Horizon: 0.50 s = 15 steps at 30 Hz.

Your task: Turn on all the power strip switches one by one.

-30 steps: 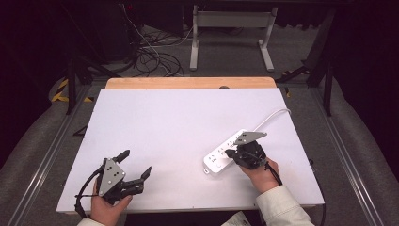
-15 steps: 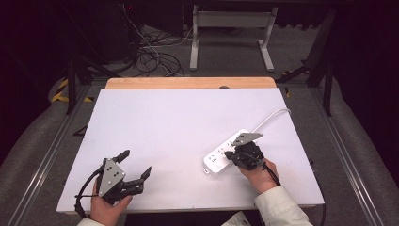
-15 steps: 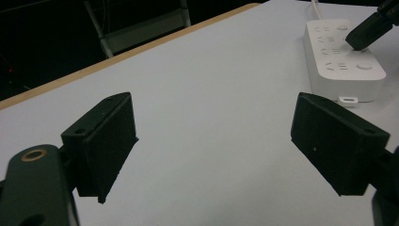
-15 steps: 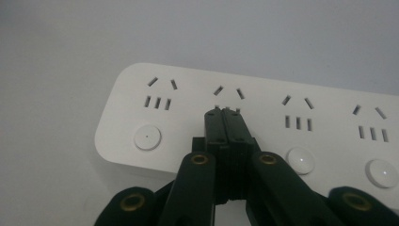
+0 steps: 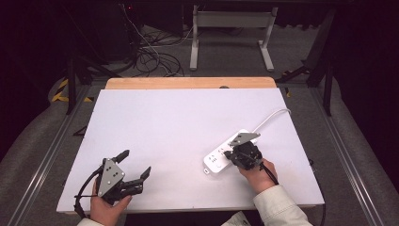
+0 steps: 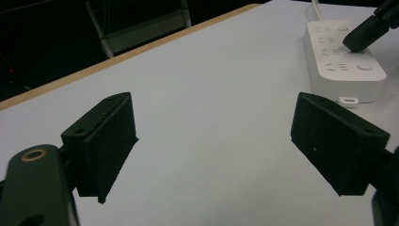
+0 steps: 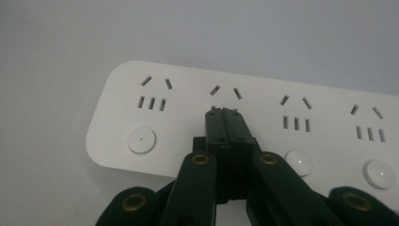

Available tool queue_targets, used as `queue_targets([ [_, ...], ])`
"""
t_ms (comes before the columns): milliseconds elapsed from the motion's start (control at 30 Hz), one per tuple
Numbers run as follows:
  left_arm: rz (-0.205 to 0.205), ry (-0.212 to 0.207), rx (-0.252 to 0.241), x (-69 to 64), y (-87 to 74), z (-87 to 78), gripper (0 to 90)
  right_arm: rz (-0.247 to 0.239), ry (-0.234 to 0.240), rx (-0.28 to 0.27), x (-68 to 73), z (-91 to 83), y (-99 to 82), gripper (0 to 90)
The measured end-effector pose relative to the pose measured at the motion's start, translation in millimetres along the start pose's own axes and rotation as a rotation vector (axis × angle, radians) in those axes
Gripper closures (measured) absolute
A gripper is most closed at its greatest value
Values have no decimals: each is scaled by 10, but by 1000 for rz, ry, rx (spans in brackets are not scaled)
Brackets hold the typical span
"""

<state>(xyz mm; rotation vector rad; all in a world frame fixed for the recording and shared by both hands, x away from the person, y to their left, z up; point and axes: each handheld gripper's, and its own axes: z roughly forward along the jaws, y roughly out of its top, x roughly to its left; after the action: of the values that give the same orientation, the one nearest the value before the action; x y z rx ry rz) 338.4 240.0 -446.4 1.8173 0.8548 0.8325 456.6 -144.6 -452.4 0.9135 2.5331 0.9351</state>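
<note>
A white power strip (image 5: 227, 151) with several sockets and round buttons lies at the right of the white table, its cord (image 5: 271, 116) running off to the far right. My right gripper (image 5: 230, 156) is shut with nothing between its jaws, and its tips rest on top of the power strip (image 7: 244, 117) at the second socket from the end. The left gripper view shows those tips (image 6: 361, 37) on the power strip (image 6: 342, 61). My left gripper (image 5: 135, 163) stands open near the front left edge, jaws wide apart and empty (image 6: 214, 141).
The white table top (image 5: 179, 127) has a wooden strip along its far edge (image 5: 188, 83). Beyond it are tangled cables (image 5: 155, 56) and a metal stand (image 5: 230, 33) on the floor. A small white tab (image 6: 350, 100) lies by the strip's near end.
</note>
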Motion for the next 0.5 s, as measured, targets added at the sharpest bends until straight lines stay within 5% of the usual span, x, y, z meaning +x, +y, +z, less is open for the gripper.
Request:
queue_targets([
  [500,-2,-3,0,-9,0,-4,151,-6,-49,16,59,17,14,900],
])
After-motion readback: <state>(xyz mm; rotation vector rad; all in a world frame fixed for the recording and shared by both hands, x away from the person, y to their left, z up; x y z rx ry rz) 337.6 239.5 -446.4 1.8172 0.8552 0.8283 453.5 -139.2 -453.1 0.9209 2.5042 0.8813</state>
